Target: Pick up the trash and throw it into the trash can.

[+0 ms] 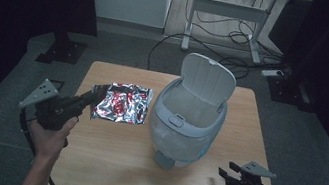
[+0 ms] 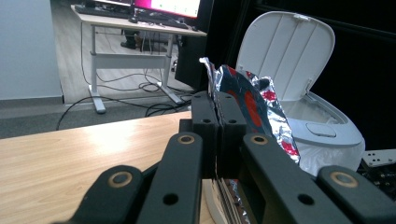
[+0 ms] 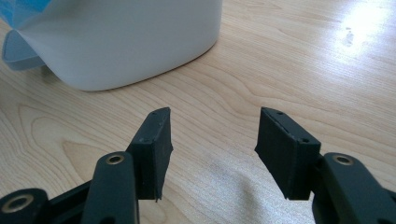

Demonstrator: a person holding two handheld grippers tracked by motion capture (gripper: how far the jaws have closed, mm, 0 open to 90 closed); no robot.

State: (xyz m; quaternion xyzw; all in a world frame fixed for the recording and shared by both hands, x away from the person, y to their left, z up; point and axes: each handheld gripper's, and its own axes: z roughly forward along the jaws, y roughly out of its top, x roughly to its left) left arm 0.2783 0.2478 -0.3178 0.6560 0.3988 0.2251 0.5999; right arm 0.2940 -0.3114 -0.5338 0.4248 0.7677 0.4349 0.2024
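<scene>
A crinkled silver foil packet with red print (image 1: pixel 122 103) hangs just above the wooden table (image 1: pixel 106 154), left of a white pedal bin (image 1: pixel 188 119) whose lid (image 1: pixel 207 78) stands up. My left gripper (image 1: pixel 98 91) is shut on the packet's left edge; in the left gripper view the packet (image 2: pixel 254 100) sticks up from between the pressed fingertips (image 2: pixel 205 112), with the bin (image 2: pixel 322 130) behind it. My right gripper (image 1: pixel 226 174) rests open near the table's front right, nothing between its fingers (image 3: pixel 154 149), and the bin's base (image 3: pixel 121 42) lies just ahead.
A grey pedal (image 1: pixel 164 160) pokes out at the bin's front. Beyond the table a desk frame (image 1: pixel 226 11) stands over loose cables (image 1: pixel 222 36) on the floor. Bare tabletop lies in front of the bin and at the left front.
</scene>
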